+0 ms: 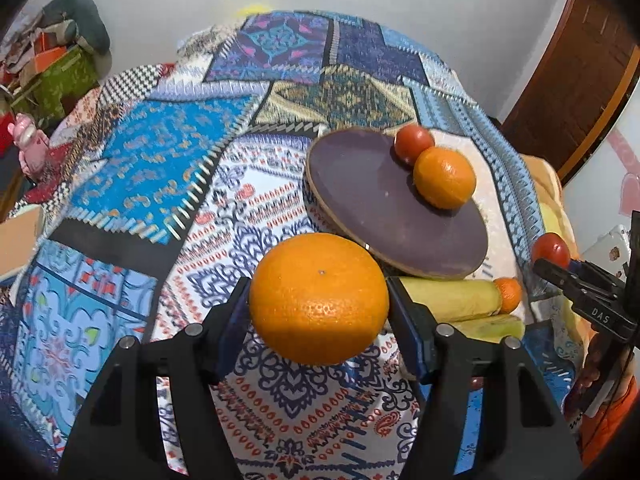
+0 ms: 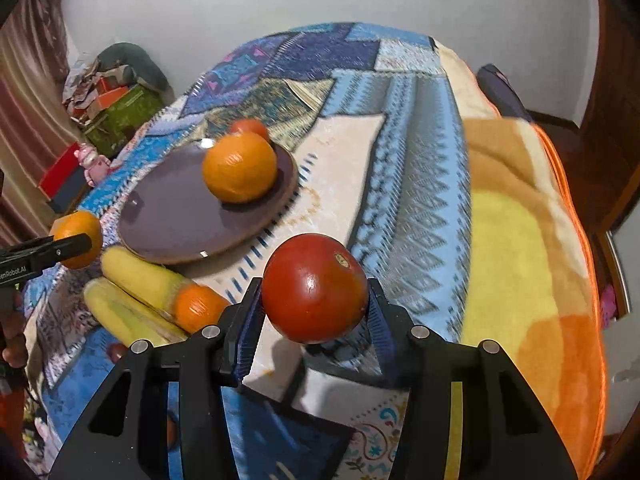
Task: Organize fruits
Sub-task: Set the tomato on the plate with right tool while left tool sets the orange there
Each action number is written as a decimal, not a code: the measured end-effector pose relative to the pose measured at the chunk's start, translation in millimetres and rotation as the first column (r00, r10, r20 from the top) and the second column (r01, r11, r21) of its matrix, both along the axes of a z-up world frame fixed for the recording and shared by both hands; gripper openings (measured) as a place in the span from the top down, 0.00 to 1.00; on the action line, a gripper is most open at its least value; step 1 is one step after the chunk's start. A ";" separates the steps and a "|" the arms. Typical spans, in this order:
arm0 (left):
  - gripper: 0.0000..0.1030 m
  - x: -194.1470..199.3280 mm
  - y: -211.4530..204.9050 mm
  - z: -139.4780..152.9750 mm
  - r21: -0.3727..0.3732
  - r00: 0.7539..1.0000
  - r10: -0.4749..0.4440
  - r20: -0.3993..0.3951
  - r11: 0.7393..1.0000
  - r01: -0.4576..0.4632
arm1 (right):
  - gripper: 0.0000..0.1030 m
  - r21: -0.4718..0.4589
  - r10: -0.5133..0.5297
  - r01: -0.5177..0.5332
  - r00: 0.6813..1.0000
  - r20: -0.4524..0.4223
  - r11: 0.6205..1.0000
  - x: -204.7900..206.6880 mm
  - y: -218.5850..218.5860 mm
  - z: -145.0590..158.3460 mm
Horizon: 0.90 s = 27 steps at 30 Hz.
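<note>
My left gripper [image 1: 318, 300] is shut on a large orange [image 1: 319, 298] and holds it above the patterned bedspread, just left of a round purple plate [image 1: 384, 208]. On the plate lie an orange [image 1: 444, 178] and a tomato [image 1: 414, 145]. My right gripper [image 2: 315, 292] is shut on a red tomato [image 2: 315, 287] and holds it in the air right of the plate [image 2: 180, 216]. That tomato also shows in the left wrist view [image 1: 551, 249]. Two bananas [image 2: 132, 300] and a small orange [image 2: 197, 306] lie on the bed beside the plate.
The patchwork bedspread [image 1: 168, 168] covers the bed. A yellow and orange blanket [image 2: 528, 272] lies at the right. Boxes and a pink toy [image 1: 30, 148] stand on the floor at the left. A wooden door [image 1: 580, 80] is at the far right.
</note>
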State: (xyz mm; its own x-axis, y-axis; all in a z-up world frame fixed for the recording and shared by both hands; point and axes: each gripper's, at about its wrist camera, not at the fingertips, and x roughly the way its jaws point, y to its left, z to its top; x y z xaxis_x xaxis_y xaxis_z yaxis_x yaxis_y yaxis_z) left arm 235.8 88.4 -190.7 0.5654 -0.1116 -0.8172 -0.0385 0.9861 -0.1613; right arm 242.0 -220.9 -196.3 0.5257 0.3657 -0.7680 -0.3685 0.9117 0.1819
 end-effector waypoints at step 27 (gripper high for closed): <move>0.37 54.7 -19.6 25.9 0.004 0.996 -0.053 0.071 0.999 0.053 | 0.56 -0.004 0.228 -0.228 0.970 0.083 0.974 35.0 108.0 23.1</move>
State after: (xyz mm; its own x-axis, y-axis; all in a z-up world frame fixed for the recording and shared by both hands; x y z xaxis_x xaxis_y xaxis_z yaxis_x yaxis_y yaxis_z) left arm 290.5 68.8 -164.9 0.6154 -0.1412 -0.7754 0.0251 0.9868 -0.1599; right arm 276.9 -112.9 -173.2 0.4894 0.4873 -0.7232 -0.5804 0.8010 0.1470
